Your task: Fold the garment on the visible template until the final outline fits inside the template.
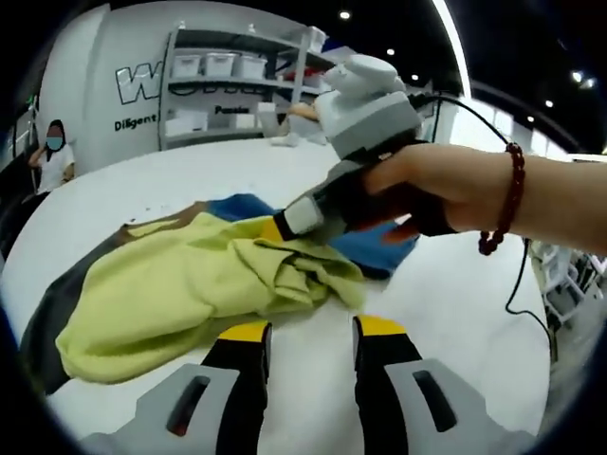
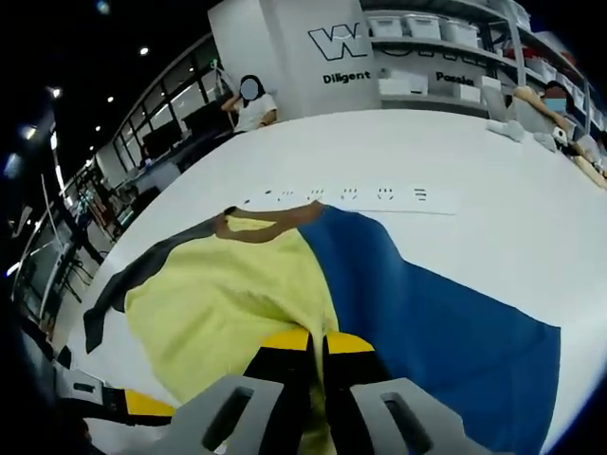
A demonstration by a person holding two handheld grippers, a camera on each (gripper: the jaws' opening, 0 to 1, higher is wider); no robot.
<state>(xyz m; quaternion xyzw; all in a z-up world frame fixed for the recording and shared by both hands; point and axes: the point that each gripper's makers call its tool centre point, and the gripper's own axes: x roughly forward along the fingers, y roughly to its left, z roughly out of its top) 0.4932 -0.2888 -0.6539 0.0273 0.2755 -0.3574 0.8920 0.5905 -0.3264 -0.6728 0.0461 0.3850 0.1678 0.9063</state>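
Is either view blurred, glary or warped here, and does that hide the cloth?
Left gripper view: strong fisheye bending, bright ceiling strip and spots, yet the crumpled yellow-green fabric garment on the white table is sharp. Right gripper view: same curvature, soft even light, slight softness at the edges; the flat blue sheet template reads clearly, and the right hand-held gripper has its jaws closed on the garment.

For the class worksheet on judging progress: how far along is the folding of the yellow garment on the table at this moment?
Early stage. Done: the yellow garment lies on the table, partly over the blue template. In hand: the right gripper is shut on a bunched edge of the garment; the left gripper hovers open beside it. Left: the cloth is crumpled and spills past the template, so it needs flattening and folding to fit inside.
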